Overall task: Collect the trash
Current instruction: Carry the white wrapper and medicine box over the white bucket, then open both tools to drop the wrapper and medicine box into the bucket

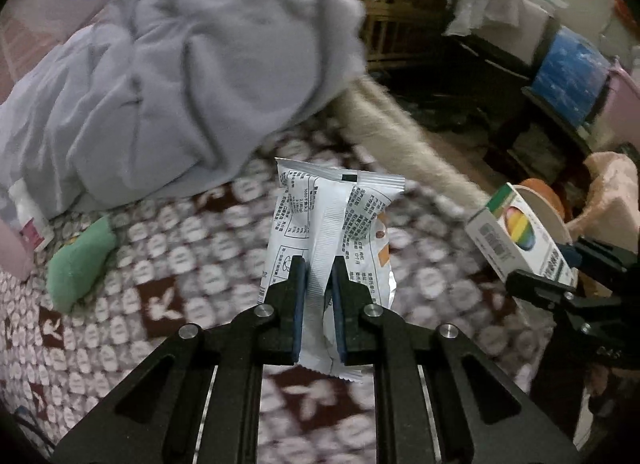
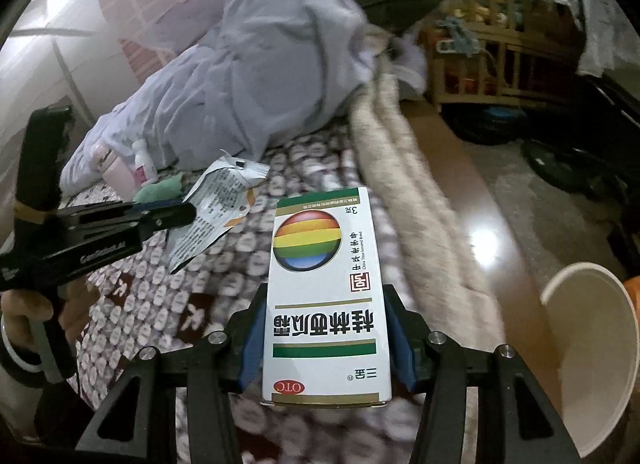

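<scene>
The left gripper (image 1: 319, 264) pinches a white wrapper (image 1: 332, 232) above a patterned bedspread (image 1: 180, 256). To its right, the right gripper (image 2: 326, 328) clamps a white box (image 2: 326, 304) with a rainbow logo. A paper cup (image 2: 596, 360) sits far right, near the bed's edge.

"OTC", "桂林西瓜霜" on medicine box (image 2: 326, 304)

glossy foil wrapper (image 1: 332, 232), smooth cardboard box (image 2: 326, 304), fuzzy blanket (image 1: 160, 248)
</scene>
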A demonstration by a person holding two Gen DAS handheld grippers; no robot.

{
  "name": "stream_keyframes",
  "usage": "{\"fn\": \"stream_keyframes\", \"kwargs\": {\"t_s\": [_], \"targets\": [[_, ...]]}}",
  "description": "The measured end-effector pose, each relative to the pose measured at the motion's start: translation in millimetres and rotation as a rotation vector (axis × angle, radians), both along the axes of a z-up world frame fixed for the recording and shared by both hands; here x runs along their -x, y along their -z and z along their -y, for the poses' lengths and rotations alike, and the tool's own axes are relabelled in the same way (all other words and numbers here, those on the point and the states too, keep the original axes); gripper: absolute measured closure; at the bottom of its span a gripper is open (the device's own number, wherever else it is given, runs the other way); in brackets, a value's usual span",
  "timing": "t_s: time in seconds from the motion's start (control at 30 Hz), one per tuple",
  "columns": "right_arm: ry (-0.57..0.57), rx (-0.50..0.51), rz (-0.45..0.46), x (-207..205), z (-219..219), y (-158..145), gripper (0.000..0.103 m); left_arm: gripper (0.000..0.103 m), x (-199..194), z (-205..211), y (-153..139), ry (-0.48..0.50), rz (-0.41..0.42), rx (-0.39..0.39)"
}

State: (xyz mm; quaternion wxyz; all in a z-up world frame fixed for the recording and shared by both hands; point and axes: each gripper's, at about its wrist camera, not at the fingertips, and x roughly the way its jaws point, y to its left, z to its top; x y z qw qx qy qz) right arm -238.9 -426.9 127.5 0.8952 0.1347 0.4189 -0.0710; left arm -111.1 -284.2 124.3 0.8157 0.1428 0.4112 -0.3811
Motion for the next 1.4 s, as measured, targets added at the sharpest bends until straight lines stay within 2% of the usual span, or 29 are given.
{"fn": "stream_keyframes", "kwargs": {"t_s": [0.4, 0.83, 1.4], "targets": [[0.195, 0.025, 0.01, 70.5, 71.3, -8.5, 0.052, 0.093, 59.8, 89.8, -12.8, 0.153, -0.004, 0.027], [0.422, -0.008, -0.018, 143.4, 153.5, 6.1, 0.052, 0.093, 116.4, 181.6, -4.5, 0.308, -0.051, 0.031], [0.543, -0.044, -0.079, 166.7, 202.6, 39.3, 0.052, 0.093, 130.0, 235.5, 8.8, 0.357, -0.172, 0.051]]}}
